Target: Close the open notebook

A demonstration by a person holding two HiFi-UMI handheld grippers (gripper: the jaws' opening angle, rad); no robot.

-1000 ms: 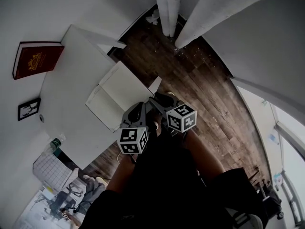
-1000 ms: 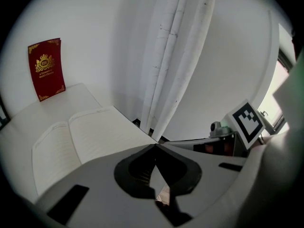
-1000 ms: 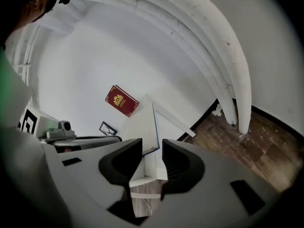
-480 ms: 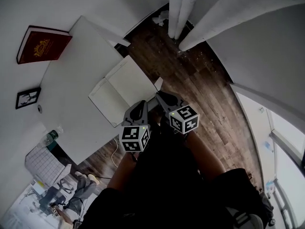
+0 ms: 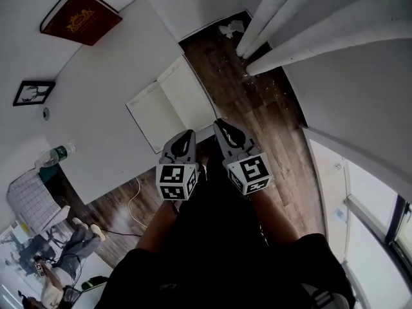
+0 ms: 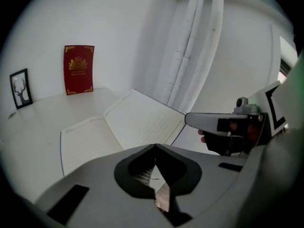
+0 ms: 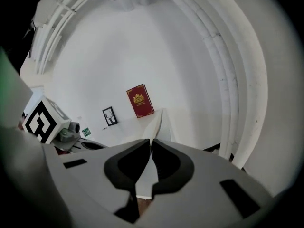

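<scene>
On table (image 5: 96, 114), open lined notebook (image 5: 172, 103)

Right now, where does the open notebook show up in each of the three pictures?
Head view: notebook, upper middle, lying open.
Left gripper view: notebook, centre, pages spread.
Right gripper view: notebook, centre, edge-on in the right tool, whose jaws have just been closing on it.
Shared landmark: the upright red book.

White table (image 6: 38, 122). Open notebook (image 6: 118, 127) lies flat just ahead of left gripper (image 6: 154, 146) jaws, its right leaf pinched between right gripper (image 7: 151, 141) jaws. Red book (image 6: 79, 69) and framed picture (image 6: 18, 88) stand upright far ahead-left, at wall.
</scene>
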